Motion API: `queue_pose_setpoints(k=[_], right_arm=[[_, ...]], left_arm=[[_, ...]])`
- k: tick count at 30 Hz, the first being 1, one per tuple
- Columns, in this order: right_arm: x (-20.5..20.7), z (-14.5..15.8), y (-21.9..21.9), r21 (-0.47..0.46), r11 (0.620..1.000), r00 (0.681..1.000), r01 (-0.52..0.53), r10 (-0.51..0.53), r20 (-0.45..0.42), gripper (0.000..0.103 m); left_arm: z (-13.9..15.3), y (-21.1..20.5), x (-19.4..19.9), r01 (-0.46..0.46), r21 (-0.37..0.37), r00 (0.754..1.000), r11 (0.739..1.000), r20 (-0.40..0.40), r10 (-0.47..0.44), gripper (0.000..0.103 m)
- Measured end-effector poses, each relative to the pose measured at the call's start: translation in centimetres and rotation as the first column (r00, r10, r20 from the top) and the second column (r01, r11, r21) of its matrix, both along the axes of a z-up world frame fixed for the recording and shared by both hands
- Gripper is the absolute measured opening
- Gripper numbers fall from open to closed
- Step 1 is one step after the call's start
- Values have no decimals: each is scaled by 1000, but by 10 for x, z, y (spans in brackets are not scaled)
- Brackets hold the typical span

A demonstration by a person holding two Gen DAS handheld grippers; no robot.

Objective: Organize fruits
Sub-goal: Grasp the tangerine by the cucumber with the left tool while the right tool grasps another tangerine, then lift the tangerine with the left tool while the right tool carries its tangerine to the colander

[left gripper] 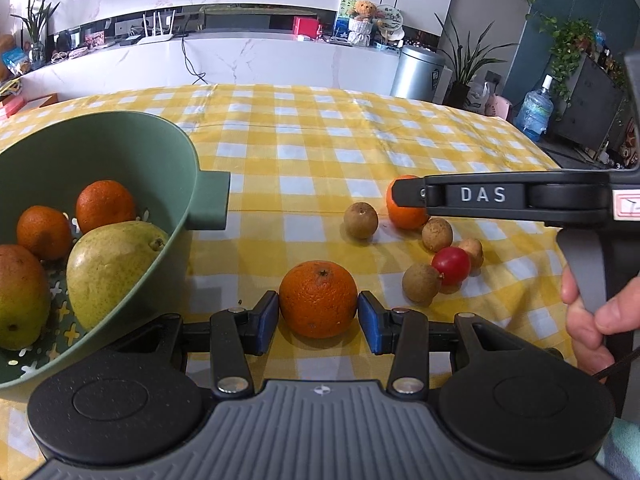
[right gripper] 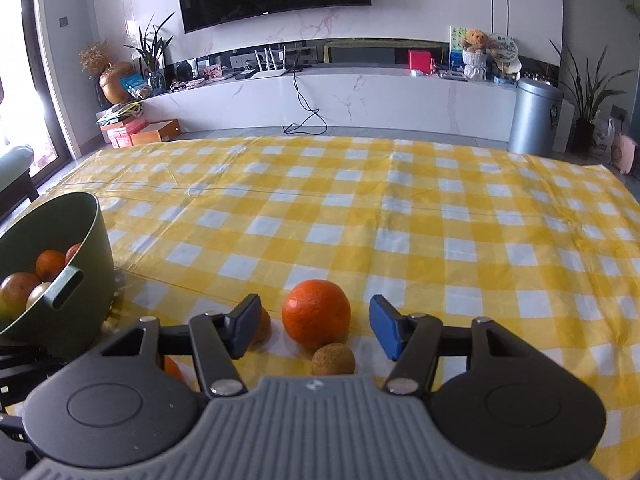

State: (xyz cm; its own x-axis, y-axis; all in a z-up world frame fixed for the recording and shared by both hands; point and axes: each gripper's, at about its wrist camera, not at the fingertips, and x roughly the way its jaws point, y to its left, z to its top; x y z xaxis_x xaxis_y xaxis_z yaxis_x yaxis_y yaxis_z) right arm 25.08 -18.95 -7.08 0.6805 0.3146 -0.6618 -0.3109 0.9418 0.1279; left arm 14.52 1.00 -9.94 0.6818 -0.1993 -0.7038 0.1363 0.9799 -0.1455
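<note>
My right gripper's finger (left gripper: 476, 194) hides part of the far orange (left gripper: 404, 216). The green bowl (right gripper: 94, 216) is cut by the left edge; the mango (left gripper: 20, 300) too. A brown fruit (right gripper: 262, 326) sits half behind my left pad (right gripper: 242, 326).

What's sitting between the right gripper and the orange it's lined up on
A small brown fruit lies on the cloth just in front of the right gripper, partly before the orange. The jaws stand open around both, touching neither.

Both grippers tilt downward, left gripper (left gripper: 318, 316) fingers parted narrowly, right gripper (right gripper: 314, 326) fingers spread wider.
</note>
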Motion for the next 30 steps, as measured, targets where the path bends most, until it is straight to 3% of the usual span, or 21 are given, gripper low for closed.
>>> queue_pose_setpoints(k=[6, 13, 16, 23, 30], right_arm=[[11, -8, -4, 47, 999, 999, 23, -21, -47, 57], [19, -18, -6, 90, 995, 994, 34, -24, -110, 40], [19, -19, -6, 97, 995, 993, 38, -27, -112, 40], [8, -8, -9, 84, 996, 998, 40, -36, -50, 39], [-17, 18, -10, 125, 992, 999, -5, -1, 52, 39]], left_arm=[[-1, -1, 1, 1, 1, 1000, 1000, 4, -1, 50], [-2, -1, 3, 7, 4, 1000, 1000, 2, -7, 51], [-2, -1, 2, 17, -4, 1000, 1000, 3, -17, 50], [10, -12, -9, 81, 18, 995, 997, 56, -82, 49], [41, -10, -22, 106, 7, 991, 994, 83, -107, 49]])
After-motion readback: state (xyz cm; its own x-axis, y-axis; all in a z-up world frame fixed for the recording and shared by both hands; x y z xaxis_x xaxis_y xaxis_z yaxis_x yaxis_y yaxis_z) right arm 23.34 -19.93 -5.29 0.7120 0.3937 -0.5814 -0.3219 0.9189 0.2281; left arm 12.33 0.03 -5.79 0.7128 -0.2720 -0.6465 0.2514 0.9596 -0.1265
